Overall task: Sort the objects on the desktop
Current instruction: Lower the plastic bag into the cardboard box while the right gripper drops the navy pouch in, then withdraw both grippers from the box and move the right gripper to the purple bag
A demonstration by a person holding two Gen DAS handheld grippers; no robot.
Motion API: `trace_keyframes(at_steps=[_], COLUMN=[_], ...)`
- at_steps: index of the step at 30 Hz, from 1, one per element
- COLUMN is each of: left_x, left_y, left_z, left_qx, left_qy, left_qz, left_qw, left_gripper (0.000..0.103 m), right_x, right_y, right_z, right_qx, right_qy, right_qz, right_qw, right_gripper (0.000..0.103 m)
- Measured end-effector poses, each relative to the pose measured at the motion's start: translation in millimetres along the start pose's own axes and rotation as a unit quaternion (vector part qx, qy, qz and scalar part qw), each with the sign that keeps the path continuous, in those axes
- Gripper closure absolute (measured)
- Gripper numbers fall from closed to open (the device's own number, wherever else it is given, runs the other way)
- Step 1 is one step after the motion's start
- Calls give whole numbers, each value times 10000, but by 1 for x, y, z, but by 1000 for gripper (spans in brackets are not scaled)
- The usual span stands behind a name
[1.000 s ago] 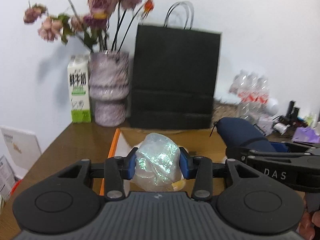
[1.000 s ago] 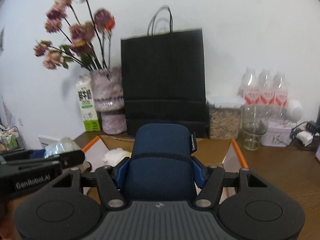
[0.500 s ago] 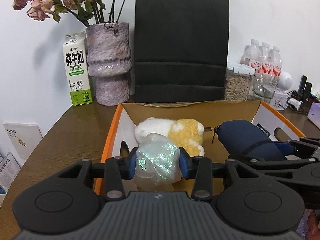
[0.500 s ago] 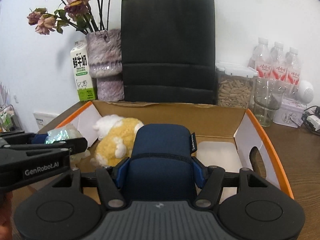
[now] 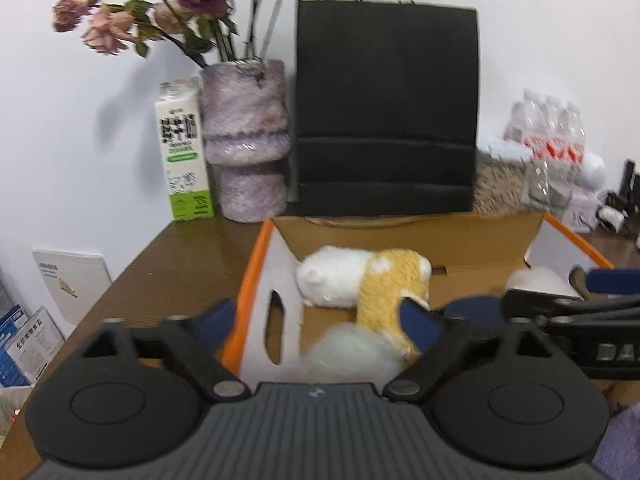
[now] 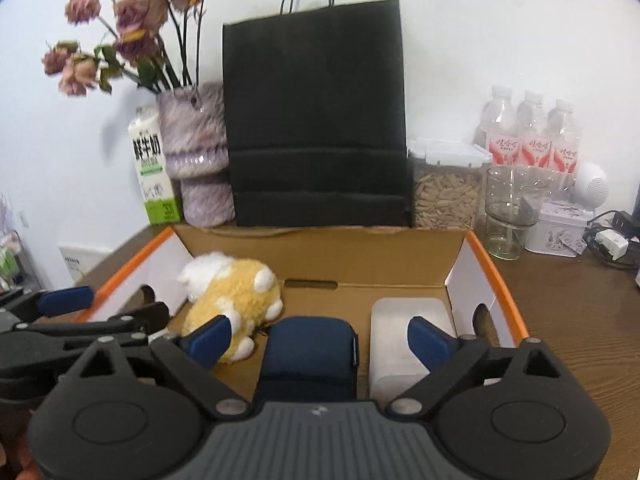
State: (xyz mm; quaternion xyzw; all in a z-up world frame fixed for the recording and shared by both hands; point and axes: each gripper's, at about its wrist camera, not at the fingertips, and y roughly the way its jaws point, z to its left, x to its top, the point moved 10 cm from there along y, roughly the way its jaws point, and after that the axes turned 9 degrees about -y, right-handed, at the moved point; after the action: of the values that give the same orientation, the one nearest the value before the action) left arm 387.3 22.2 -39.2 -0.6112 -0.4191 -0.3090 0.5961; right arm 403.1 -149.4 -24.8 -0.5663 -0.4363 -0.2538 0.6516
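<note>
An open cardboard box [image 6: 376, 256] with orange rims holds a white and yellow plush toy [image 6: 236, 292], a navy blue pouch [image 6: 310, 354] and a white block [image 6: 408, 320]. My right gripper [image 6: 320, 338] is open just above the pouch, which lies free in the box. My left gripper [image 5: 320, 322] is open over the box's left wall [image 5: 280, 280]. A blurred iridescent clear wrapper ball [image 5: 352, 354] sits loose between and below its fingers, next to the plush [image 5: 360, 280].
Behind the box stand a black paper bag [image 6: 316, 120], a purple vase with dried flowers [image 6: 196, 152], a milk carton [image 6: 154, 172], a seed jar [image 6: 446, 188], a glass [image 6: 510, 216], water bottles [image 6: 532, 140] and a tin [image 6: 560, 228]. Brown wooden table [image 6: 580, 312] lies right.
Both grippers have opened. The wrapper ball dropped from the left gripper and the blue pouch from the right one into the box. Both grippers have pulled back a little.
</note>
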Motion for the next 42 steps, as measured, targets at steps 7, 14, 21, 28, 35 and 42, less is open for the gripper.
trace_keyframes(at_steps=[7,14,21,28,35,42], left_x=[12,15,14,11,-2,-17], left_y=[-15,-25,-38,-60,-81,-100], left_z=[-5,-8,-9,-11,-10,-5], left_qx=[18,-35,-140,-225,-281,-331], left_qy=[168,140,15,-42,66,83], left_qz=[-353,-443,-585,-764,-858,-880], left_qw=[9992,9989,9982,9968,9959,9955], left_gripper=[0,0,0,0,0,0], right_x=[9,11,7,4,-4,-19], right_y=[-16,-28,-41,-64,-89,-110], right_z=[-3,-2,-3,-4,-2,0], right_qx=[49,22,-5,-111,-157,-135], right_qy=[47,-32,-137,-319,-510,-546], right_qz=[-172,-250,-305,-456,-610,-677], right_qw=[9998,9997,9994,9984,9967,9961], right_gripper=[0,0,0,0,0,0])
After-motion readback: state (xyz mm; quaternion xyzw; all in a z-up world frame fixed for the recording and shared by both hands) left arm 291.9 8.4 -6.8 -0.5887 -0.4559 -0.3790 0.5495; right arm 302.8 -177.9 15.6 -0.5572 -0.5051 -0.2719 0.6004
